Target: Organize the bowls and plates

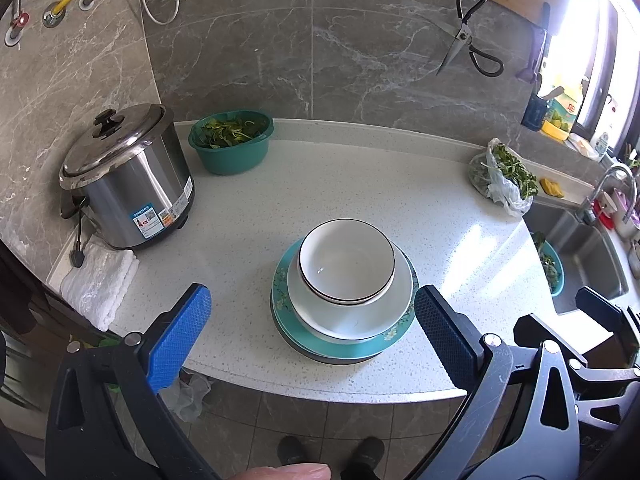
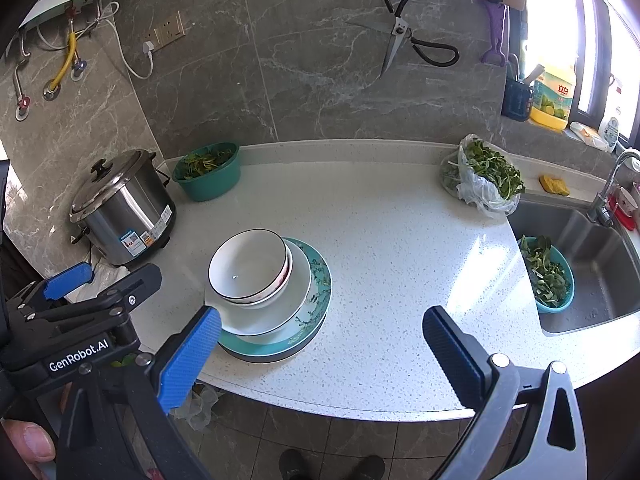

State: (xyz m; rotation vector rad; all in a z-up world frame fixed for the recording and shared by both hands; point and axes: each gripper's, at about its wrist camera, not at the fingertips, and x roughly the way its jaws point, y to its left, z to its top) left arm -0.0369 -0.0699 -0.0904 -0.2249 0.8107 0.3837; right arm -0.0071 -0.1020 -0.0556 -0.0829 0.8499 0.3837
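One stack of dishes stands near the front edge of the speckled counter point(image 1: 360, 184). A white bowl with a thin black rim point(image 1: 346, 261) point(image 2: 249, 265) sits on top, nested in another bowl that shows a red pattern. Under them lies a wide white plate point(image 1: 352, 312) point(image 2: 280, 308), then a teal flowered plate point(image 1: 340, 346) point(image 2: 320, 280) on a dark plate. My left gripper point(image 1: 314, 310) hangs open just in front of the stack, holding nothing. My right gripper point(image 2: 322, 330) is open and empty to the right of the stack, above the counter's front edge.
A steel rice cooker point(image 1: 128, 176) point(image 2: 124, 208) and a folded white towel point(image 1: 96, 284) stand at the left. A green basin of greens point(image 1: 230, 140) point(image 2: 206, 170) sits at the back wall. A bag of greens point(image 2: 480, 176) and the sink point(image 2: 592, 264) are at the right.
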